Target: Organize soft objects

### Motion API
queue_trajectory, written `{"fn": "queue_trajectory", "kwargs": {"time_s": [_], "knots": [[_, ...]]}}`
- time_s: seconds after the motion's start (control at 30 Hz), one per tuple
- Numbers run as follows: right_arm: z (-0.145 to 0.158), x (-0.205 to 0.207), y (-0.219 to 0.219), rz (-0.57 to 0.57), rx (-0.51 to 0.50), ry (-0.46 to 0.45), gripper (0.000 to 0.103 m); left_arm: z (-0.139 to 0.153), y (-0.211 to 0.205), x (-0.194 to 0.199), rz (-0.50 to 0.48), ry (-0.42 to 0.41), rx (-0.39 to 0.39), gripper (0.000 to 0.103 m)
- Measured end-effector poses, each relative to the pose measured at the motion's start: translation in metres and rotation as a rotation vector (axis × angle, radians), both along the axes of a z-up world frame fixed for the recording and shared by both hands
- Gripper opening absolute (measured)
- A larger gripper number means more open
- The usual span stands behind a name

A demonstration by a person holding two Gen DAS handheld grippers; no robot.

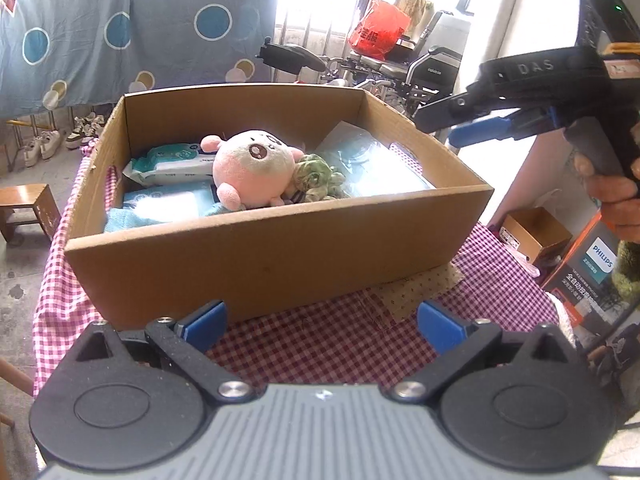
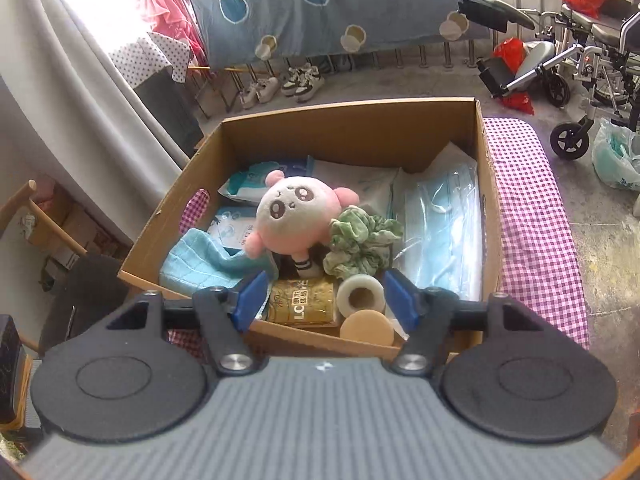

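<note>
A cardboard box point(image 1: 264, 252) stands on a red checked tablecloth point(image 1: 344, 344). In it lie a pink and white plush toy point(image 1: 250, 164) point(image 2: 296, 214), a green scrunchie point(image 1: 316, 178) point(image 2: 362, 242), a light blue towel point(image 2: 200, 260), tissue packs point(image 1: 168, 162) and bagged blue masks point(image 2: 444, 228). My left gripper point(image 1: 322, 326) is open and empty, low before the box's near wall. My right gripper point(image 2: 322, 294) is open and empty above the box's near edge; it also shows in the left wrist view point(image 1: 452, 124), above the box's right corner.
A gold packet point(image 2: 302, 300), a tape roll point(image 2: 360, 294) and a round beige sponge point(image 2: 368, 328) lie at the box's near end. A wheelchair point(image 2: 568, 52), shoes point(image 2: 288, 84) and a hanging blue sheet point(image 1: 120, 28) stand beyond. A Philips carton point(image 1: 592, 280) stands at the right.
</note>
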State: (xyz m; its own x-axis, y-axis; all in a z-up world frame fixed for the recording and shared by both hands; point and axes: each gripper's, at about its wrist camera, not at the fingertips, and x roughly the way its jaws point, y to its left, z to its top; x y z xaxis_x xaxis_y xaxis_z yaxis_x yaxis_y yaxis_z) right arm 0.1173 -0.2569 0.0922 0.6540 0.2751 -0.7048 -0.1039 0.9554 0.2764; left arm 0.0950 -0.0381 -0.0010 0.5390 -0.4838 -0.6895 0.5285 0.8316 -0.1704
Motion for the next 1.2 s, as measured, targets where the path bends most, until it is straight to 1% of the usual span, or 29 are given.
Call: {"fn": "queue_trajectory", "kwargs": {"time_s": [0.07,0.13,0.23,0.27,0.3,0.37,0.5,0.57,0.63,0.7,0.77,0.83,0.9,1.03,1.2], "knots": [[0.004,-0.019,0.003,-0.020,0.006,-0.053,0.083,0.010,0.004,-0.003,0.037,-0.033,0.027,0.103],[0.008,-0.037,0.005,-0.045,0.010,-0.097,0.084,0.021,0.008,-0.003,0.077,-0.058,0.053,0.103],[0.012,-0.060,0.005,-0.094,0.033,-0.157,0.090,0.038,0.013,-0.001,0.143,-0.080,0.077,0.103],[0.013,-0.067,0.006,-0.111,0.038,-0.177,0.092,0.046,0.017,0.000,0.171,-0.094,0.080,0.103],[0.013,-0.073,0.006,-0.128,0.040,-0.197,0.097,0.051,0.019,0.001,0.193,-0.108,0.082,0.103],[0.014,-0.081,0.009,-0.151,0.032,-0.231,0.102,0.062,0.021,0.003,0.230,-0.147,0.094,0.103],[0.013,-0.087,0.022,-0.191,-0.032,-0.262,0.102,0.076,0.014,0.012,0.337,-0.195,0.158,0.103],[0.014,-0.087,0.026,-0.215,-0.053,-0.270,0.102,0.078,0.009,0.020,0.354,-0.196,0.167,0.103],[0.014,-0.084,0.030,-0.230,-0.072,-0.272,0.102,0.077,0.004,0.029,0.350,-0.185,0.179,0.103],[0.013,-0.079,0.034,-0.236,-0.103,-0.264,0.102,0.074,-0.001,0.039,0.368,-0.144,0.198,0.103],[0.011,-0.073,0.039,-0.242,-0.138,-0.257,0.102,0.070,-0.003,0.044,0.393,-0.122,0.197,0.103],[0.007,-0.066,0.044,-0.263,-0.184,-0.238,0.102,0.068,-0.006,0.049,0.400,-0.089,0.208,0.103],[0.003,-0.060,0.047,-0.270,-0.209,-0.222,0.102,0.065,-0.008,0.051,0.399,-0.064,0.210,0.103],[-0.007,-0.045,0.048,-0.258,-0.186,-0.166,0.102,0.061,-0.015,0.054,0.407,-0.036,0.225,0.103],[-0.018,-0.033,0.052,-0.229,-0.197,-0.124,0.102,0.060,-0.022,0.055,0.409,-0.036,0.240,0.103]]}}
